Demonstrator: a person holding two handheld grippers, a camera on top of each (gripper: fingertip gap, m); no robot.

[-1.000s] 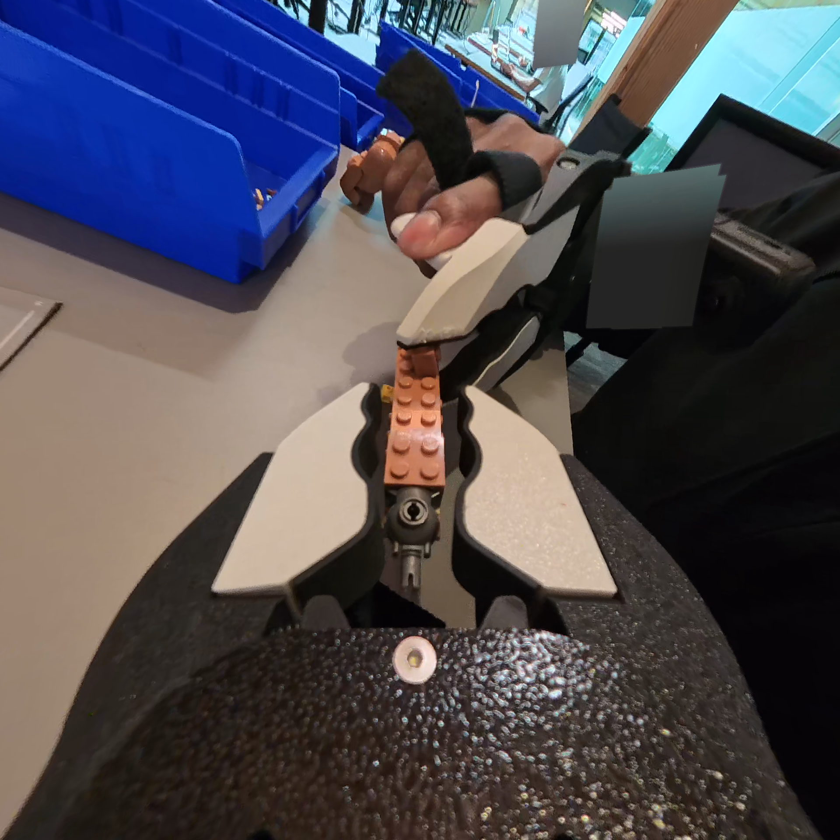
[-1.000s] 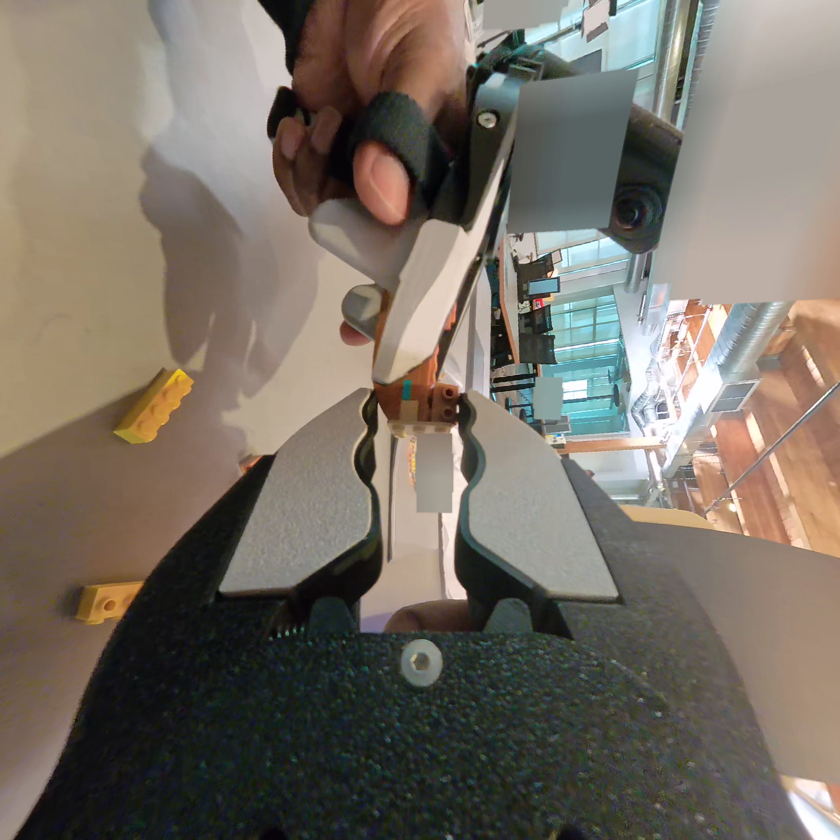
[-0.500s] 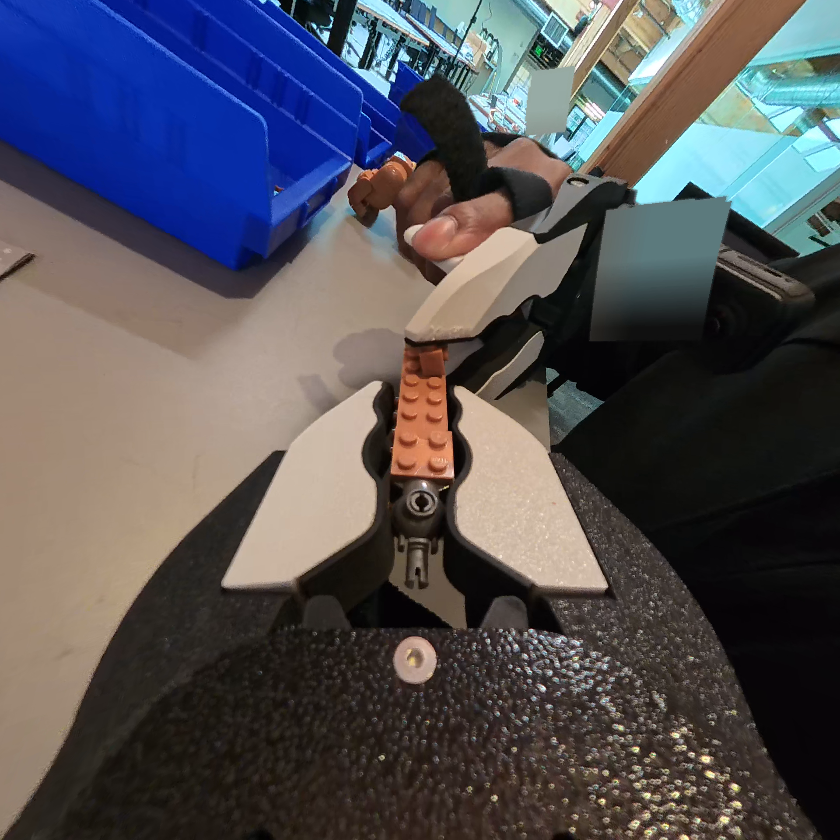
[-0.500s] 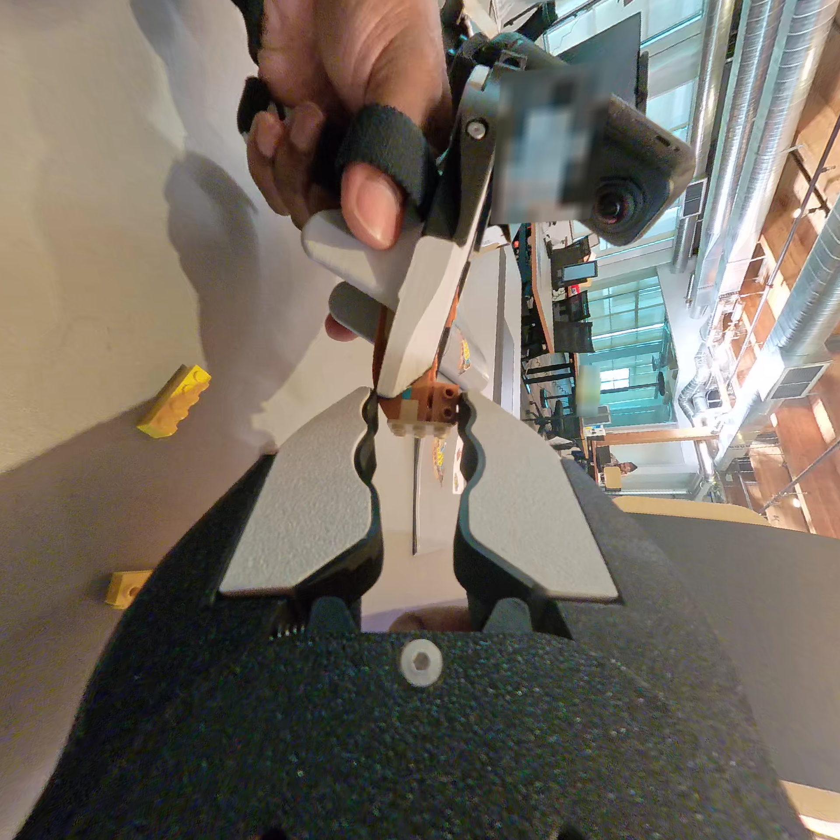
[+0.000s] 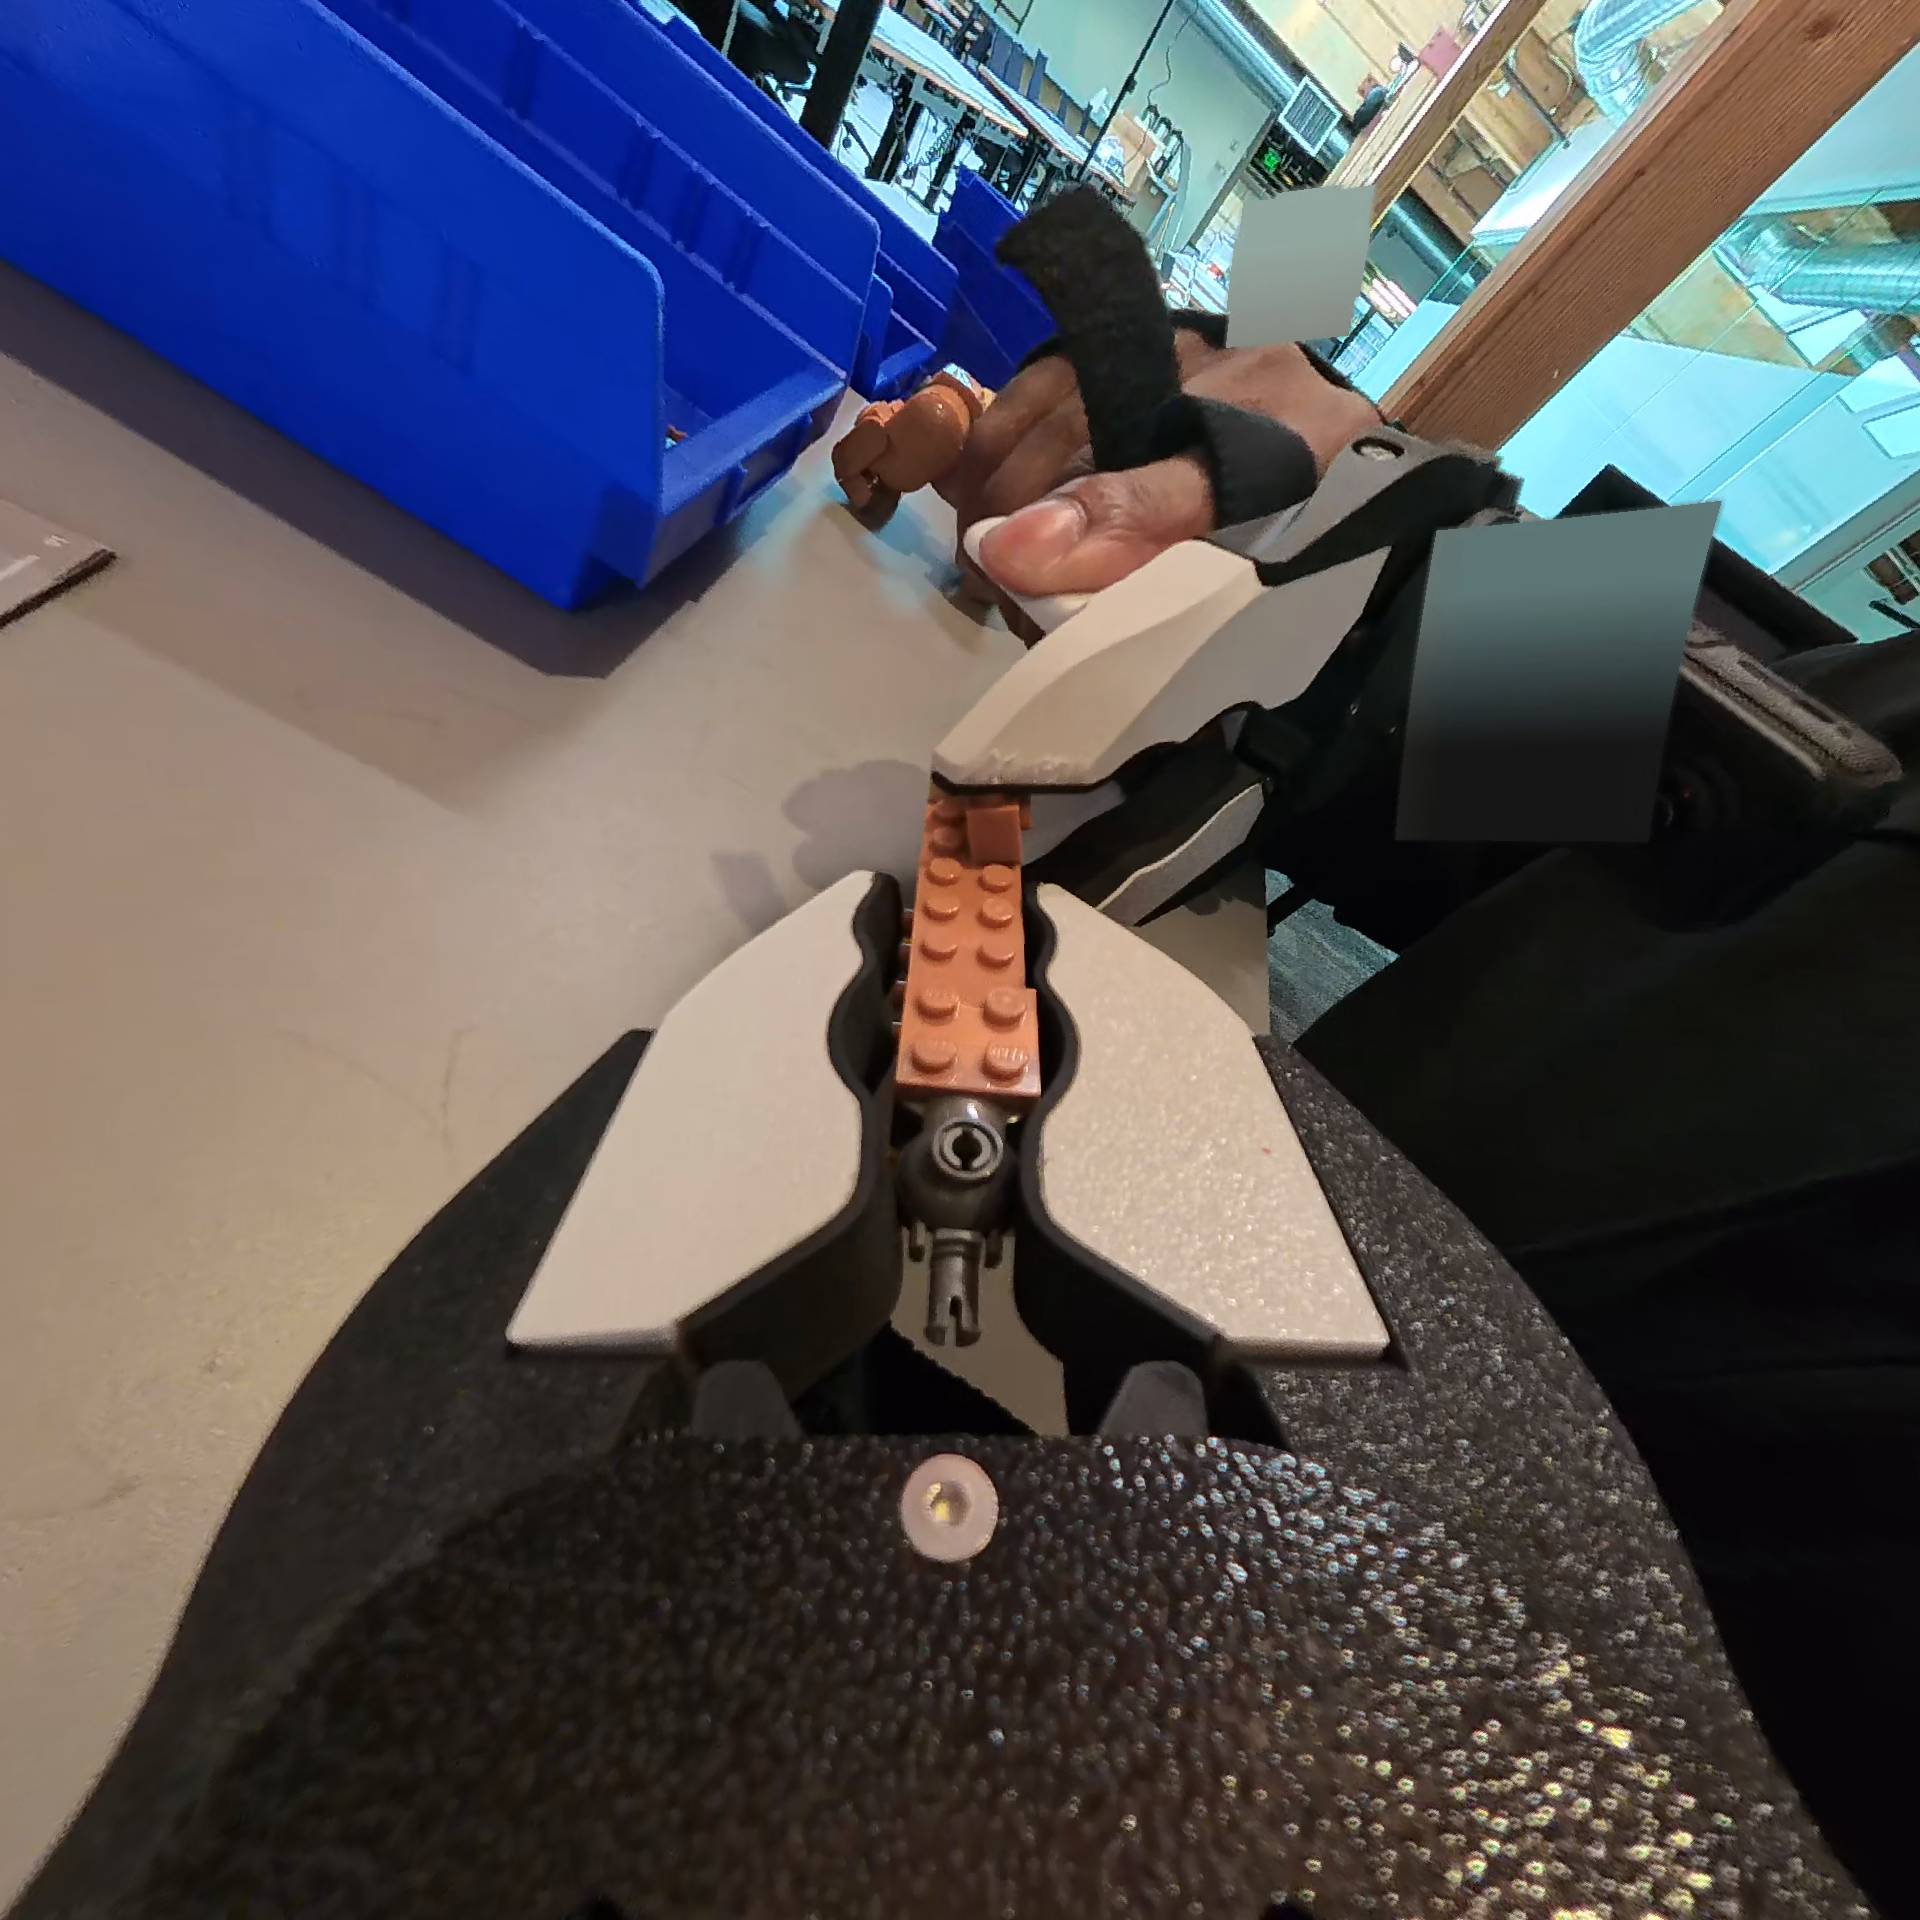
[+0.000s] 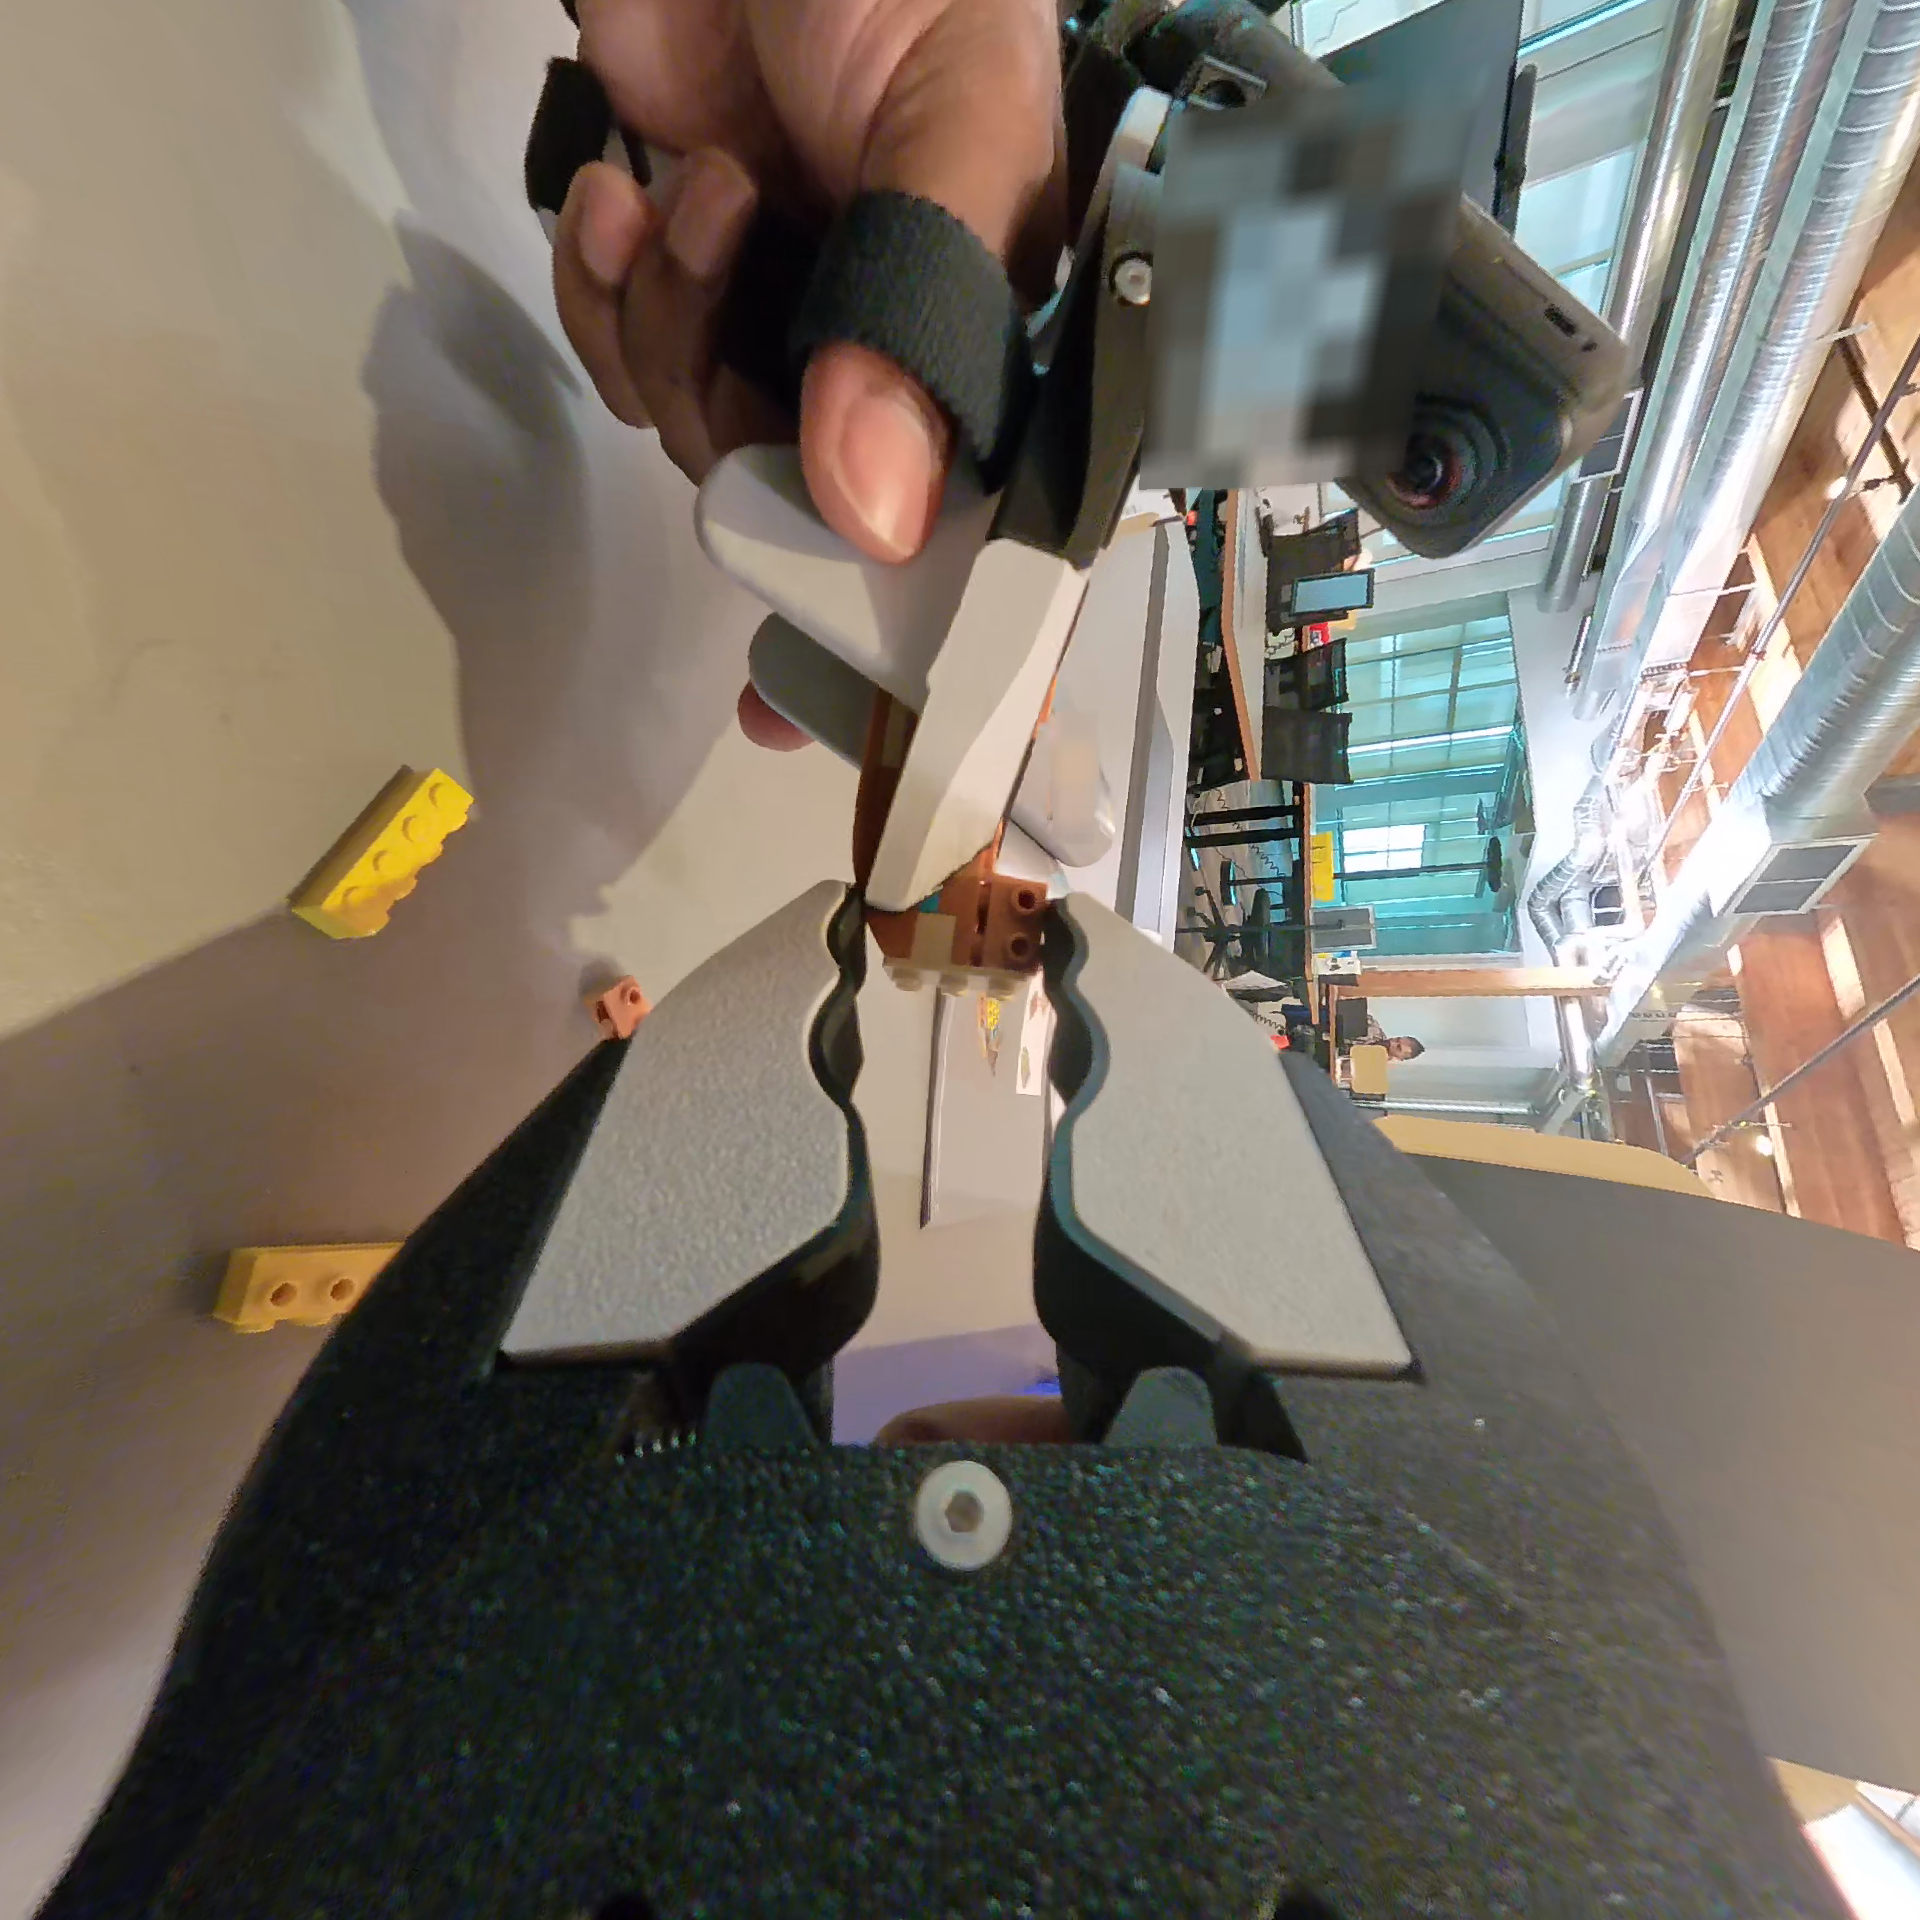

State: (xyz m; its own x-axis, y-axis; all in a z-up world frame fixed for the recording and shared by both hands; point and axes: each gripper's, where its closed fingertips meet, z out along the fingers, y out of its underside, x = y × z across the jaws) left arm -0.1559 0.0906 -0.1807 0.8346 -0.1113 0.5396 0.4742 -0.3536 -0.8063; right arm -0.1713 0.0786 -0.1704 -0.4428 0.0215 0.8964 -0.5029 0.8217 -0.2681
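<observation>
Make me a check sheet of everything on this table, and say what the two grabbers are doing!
Surface: pale grey table, bare in the middle.
Job's things: long brown brick build with a dark grey joint piece at its near end.
Clutter: two yellow bricks, one tiny brown piece, a brown toy figure, a grey card at the edge.
Grippers: left gripper clamps the build's sides; right gripper is closed on its far end.
Cables: nothing seen.
Surroundings: blue bins, a wooden post, a big hall with glass walls.
</observation>
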